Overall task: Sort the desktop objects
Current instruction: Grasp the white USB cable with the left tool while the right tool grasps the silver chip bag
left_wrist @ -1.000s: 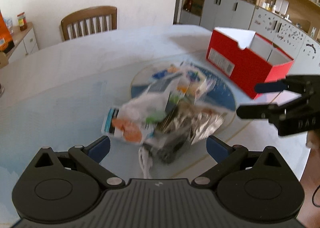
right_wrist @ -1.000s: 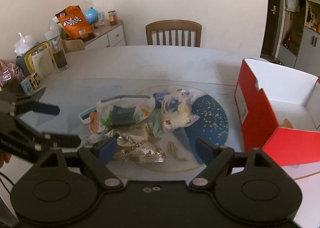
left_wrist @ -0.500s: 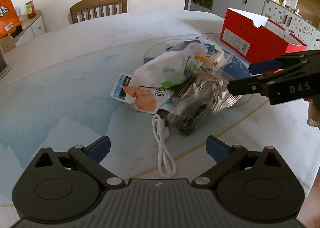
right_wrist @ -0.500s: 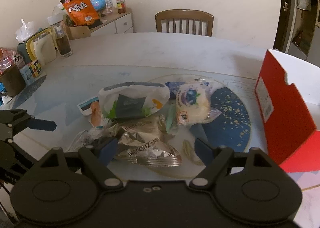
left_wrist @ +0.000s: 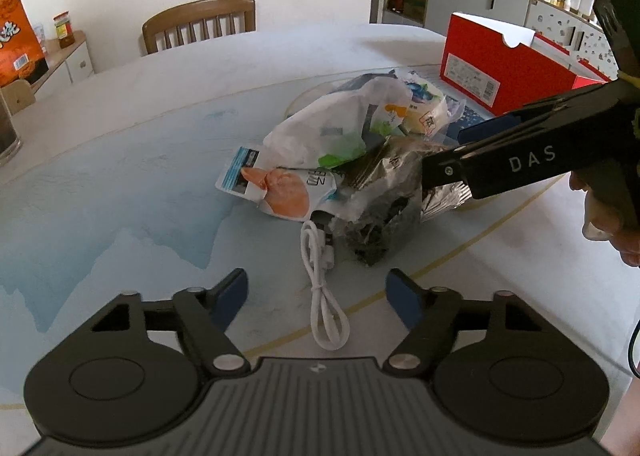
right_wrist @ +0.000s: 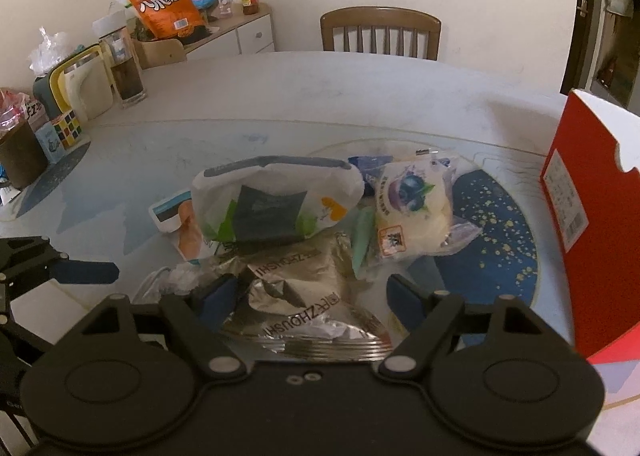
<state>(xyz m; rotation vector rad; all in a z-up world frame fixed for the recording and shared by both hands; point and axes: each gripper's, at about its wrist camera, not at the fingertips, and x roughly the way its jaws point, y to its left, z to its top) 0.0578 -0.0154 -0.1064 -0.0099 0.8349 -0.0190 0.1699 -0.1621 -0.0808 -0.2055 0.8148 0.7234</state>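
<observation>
A heap of snack packets lies mid-table: a silver foil packet (right_wrist: 308, 296), a white bag with green and yellow print (right_wrist: 276, 199), a blueberry bread pack (right_wrist: 412, 207), an orange-and-white pouch (left_wrist: 280, 191) and a dark clear bag (left_wrist: 380, 223). A white cable (left_wrist: 320, 296) lies in front of the heap. My left gripper (left_wrist: 316, 296) is open above the cable. My right gripper (right_wrist: 308, 296) is open with its fingers either side of the foil packet; it also shows in the left wrist view (left_wrist: 452, 151). A red box (left_wrist: 504, 67) stands open at the right.
A wooden chair (right_wrist: 380, 31) stands at the table's far side. At the far left of the table are a Rubik's cube (right_wrist: 68, 127), a glass bottle (right_wrist: 124, 63) and a jug (right_wrist: 80, 87). A sideboard (right_wrist: 224, 27) carries an orange snack bag.
Both grippers have moved in towards the heap. The right one has come down over the foil packet. The left one now hovers over the white cable.
</observation>
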